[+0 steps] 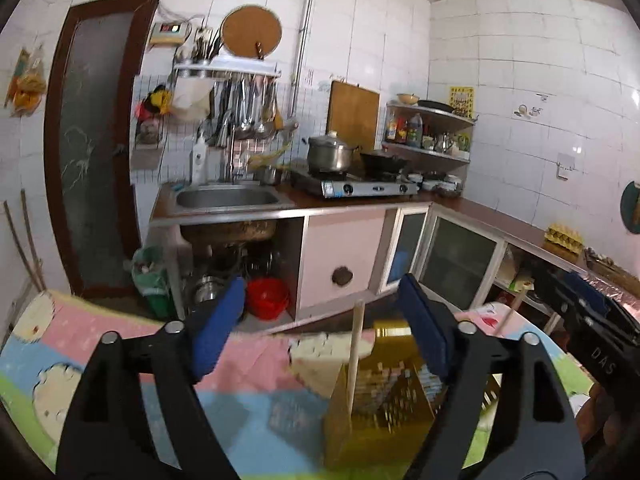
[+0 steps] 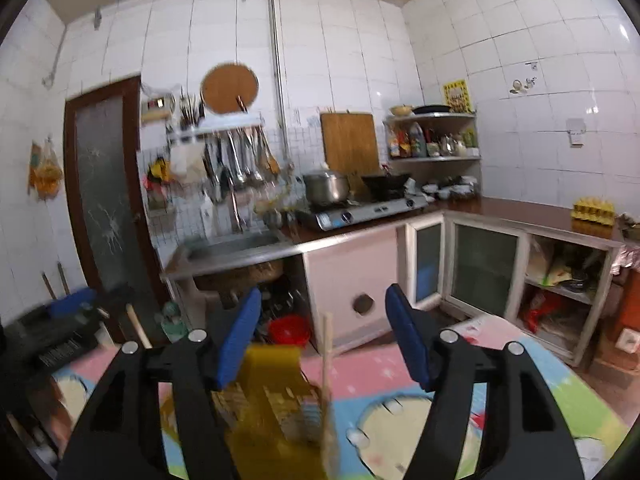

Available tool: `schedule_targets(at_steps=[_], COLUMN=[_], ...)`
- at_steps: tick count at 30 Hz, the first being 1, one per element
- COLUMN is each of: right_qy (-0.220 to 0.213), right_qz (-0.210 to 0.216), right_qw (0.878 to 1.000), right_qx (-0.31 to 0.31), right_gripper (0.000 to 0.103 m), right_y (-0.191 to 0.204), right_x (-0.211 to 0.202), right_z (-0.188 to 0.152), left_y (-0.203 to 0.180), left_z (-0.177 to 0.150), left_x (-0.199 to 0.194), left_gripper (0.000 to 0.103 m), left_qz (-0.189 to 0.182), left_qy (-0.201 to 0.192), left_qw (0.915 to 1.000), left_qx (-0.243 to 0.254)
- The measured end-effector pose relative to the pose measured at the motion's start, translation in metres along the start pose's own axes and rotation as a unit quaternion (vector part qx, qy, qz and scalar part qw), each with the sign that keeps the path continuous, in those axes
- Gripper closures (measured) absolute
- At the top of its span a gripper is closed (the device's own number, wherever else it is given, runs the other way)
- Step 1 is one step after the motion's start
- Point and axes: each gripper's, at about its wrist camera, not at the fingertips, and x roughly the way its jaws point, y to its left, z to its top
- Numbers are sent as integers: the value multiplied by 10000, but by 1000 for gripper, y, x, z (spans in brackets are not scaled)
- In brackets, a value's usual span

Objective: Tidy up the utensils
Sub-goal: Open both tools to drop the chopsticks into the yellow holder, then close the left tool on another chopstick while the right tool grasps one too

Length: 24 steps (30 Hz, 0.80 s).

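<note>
The left gripper point(image 1: 320, 320) is held with its jaws apart and nothing between them. Just right of centre, near on the pastel cartoon mat point(image 1: 256, 364), a yellow slotted utensil holder point(image 1: 376, 412) stands with a pale wooden stick point(image 1: 355, 356) upright in it. The holder is judged light, stiff plastic, best taken by its rim; the stick is thin, rigid and easily tipped. The right gripper point(image 2: 322, 336) is likewise apart and empty. Beyond lies a tiled kitchen with a sink point(image 1: 228, 198).
</note>
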Motion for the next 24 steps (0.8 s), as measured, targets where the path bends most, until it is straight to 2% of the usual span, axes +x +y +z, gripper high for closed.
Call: schedule_targets(at_steps=[5, 13, 19, 24], right_qy=[822, 1751, 2170, 2316], right_qz=[-153, -271, -362, -482], right_qw=[9964, 9842, 9754, 9713], right_qx=[-159, 6, 161, 236], right_gripper=[38, 38, 38, 39], right_y=[-8, -20, -25, -27], right_x=[-29, -51, -49, -42], right_z=[-32, -120, -166, -177], left_y=[11, 25, 28, 26], left_z=[-23, -101, -146, -171], left_x=[-32, -46, -38, -26], left_gripper=[6, 5, 5, 5], left_qz=[42, 95, 144, 204], left_qy=[510, 1628, 2124, 2420], left_qw=[9987, 9866, 9771, 9700], left_qx=[87, 71, 46, 31])
